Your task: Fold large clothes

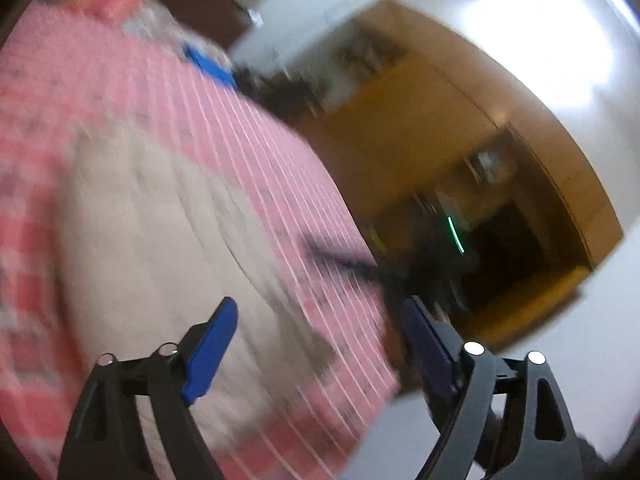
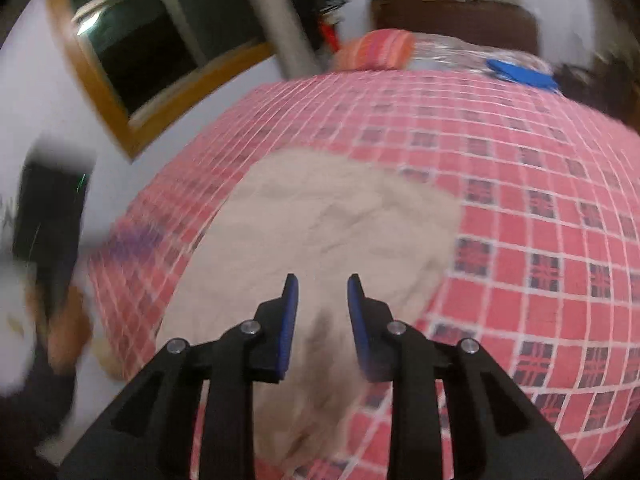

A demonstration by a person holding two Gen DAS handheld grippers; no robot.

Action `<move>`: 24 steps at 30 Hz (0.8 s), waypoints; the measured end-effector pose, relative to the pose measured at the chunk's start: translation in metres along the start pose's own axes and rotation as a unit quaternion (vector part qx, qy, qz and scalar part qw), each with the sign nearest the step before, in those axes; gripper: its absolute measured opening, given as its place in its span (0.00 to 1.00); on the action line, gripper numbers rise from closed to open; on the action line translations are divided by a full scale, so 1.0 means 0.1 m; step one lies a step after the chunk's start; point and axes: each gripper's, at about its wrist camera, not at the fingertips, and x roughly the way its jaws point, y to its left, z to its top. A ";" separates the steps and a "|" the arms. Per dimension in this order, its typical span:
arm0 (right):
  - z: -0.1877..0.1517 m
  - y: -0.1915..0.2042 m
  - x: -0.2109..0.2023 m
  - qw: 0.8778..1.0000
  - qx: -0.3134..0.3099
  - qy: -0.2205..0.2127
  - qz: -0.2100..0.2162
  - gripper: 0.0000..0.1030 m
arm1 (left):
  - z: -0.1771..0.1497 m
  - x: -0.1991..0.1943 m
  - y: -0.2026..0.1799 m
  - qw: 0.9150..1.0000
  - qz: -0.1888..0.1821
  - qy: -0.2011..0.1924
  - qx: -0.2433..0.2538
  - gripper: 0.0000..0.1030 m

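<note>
Both views blurred by motion. Left wrist view: beige garment (image 1: pixel 160 240) lies spread and creased on a bed w/ pink checked cover (image 1: pixel 240 128); left gripper (image 1: pixel 316 344) hangs above its edge, fingers spread wide, nothing between them. Right wrist view: same beige cloth (image 2: pixel 332 220), wrinkled, roughly flat, mid-bed; right gripper (image 2: pixel 323 308) above it, fingers parted w/ a narrower gap, holding nothing. Striped pillow (image 2: pixel 376 54) and blue item (image 2: pixel 520 72) at far end.

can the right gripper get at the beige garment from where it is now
Probably yes. The right gripper is open and points straight at the beige garment, which lies flat on the pink checked bedspread with nothing between them.
</note>
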 end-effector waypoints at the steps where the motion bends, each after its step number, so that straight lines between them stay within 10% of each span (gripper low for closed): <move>1: -0.07 0.07 0.08 1.000 -0.011 0.011 -0.003 0.25 | 0.13 0.12 0.17 1.000 0.022 0.015 -0.017 0.84; 6: -0.34 -0.01 0.49 0.997 -0.021 0.054 -0.050 0.22 | 0.23 0.67 0.70 0.994 0.051 0.078 -0.062 0.83; 14: -0.46 0.34 -0.22 0.998 -0.050 -0.004 -0.031 0.26 | -0.06 0.09 0.06 0.999 0.006 0.042 0.024 0.83; 21: -0.77 0.20 0.16 0.996 -0.036 0.053 -0.069 0.29 | -0.40 0.30 0.26 0.998 0.027 0.055 0.002 0.83; 24: -0.79 0.33 -0.14 0.997 -0.036 0.014 -0.071 0.28 | -0.55 -0.08 0.05 0.999 -0.034 0.010 -0.003 0.84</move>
